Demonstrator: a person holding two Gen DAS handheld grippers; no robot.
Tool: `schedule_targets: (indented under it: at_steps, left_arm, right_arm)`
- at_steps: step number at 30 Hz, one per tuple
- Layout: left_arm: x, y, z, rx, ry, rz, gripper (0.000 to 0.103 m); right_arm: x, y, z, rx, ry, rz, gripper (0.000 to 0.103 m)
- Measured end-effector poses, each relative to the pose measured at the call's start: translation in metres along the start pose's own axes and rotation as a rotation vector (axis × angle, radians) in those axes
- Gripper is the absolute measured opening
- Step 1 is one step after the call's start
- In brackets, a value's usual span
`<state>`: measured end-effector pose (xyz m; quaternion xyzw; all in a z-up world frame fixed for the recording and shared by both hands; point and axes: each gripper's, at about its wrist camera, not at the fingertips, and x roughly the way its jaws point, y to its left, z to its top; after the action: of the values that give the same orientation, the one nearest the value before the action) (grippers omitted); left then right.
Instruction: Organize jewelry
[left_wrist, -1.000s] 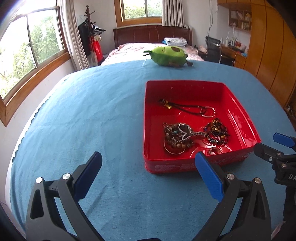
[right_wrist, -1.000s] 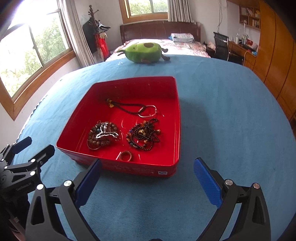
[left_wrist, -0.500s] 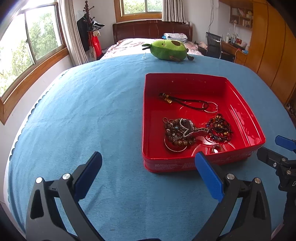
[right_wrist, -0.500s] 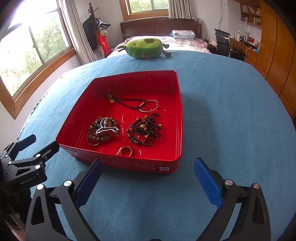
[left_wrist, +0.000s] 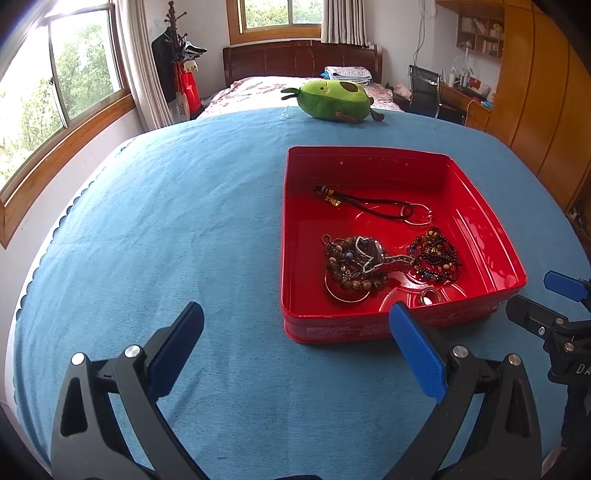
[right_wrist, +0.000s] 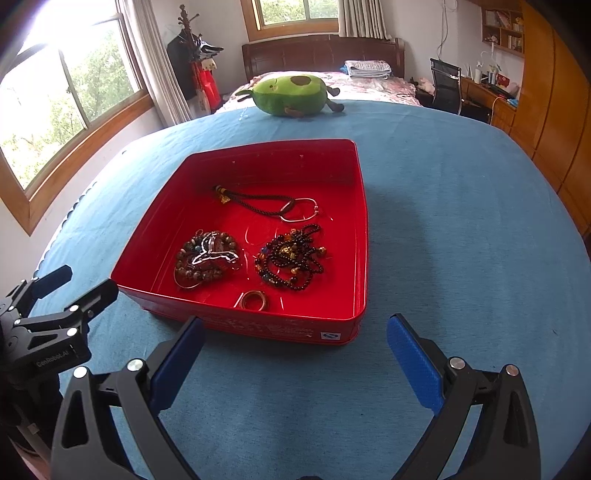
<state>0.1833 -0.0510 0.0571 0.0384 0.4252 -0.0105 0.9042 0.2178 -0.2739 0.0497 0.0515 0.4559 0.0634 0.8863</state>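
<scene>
A red tin tray (left_wrist: 484, 218) (right_wrist: 360, 236) rests on the blue cloth. Inside lie a black cord necklace with a metal ring (left_wrist: 373, 203) (right_wrist: 266, 205), a brown bead bracelet under a silver chain (left_wrist: 351, 266) (right_wrist: 207, 258), a dark bead string (left_wrist: 436, 256) (right_wrist: 291, 260) and a small ring (left_wrist: 428, 296) (right_wrist: 253, 300). My left gripper (left_wrist: 295, 339) stands open and empty, near the tray's front left corner. Before the tray's front wall my right gripper (right_wrist: 295, 350) is open and empty too. Each gripper shows at the other view's edge.
A green avocado plush toy (left_wrist: 332, 99) (right_wrist: 291, 94) lies at the far edge of the blue table cloth (left_wrist: 166, 229) (right_wrist: 461, 229). Beyond it are a bed, windows on the left and wooden cupboards on the right.
Both wrist views have tilted up and drawn back a little; the tray sits slightly lower and nearer in frame. Both grippers stay open and the jewelry has not moved.
</scene>
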Motion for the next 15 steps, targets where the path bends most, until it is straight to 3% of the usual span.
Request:
schedule_targets:
  at_steps: [15]
  left_arm:
    - [0.0002, -0.0008, 0.0001, 0.001, 0.002, -0.003, 0.100]
  right_arm:
    - [0.0013, 0.0008, -0.0009, -0.002, -0.001, -0.001, 0.099]
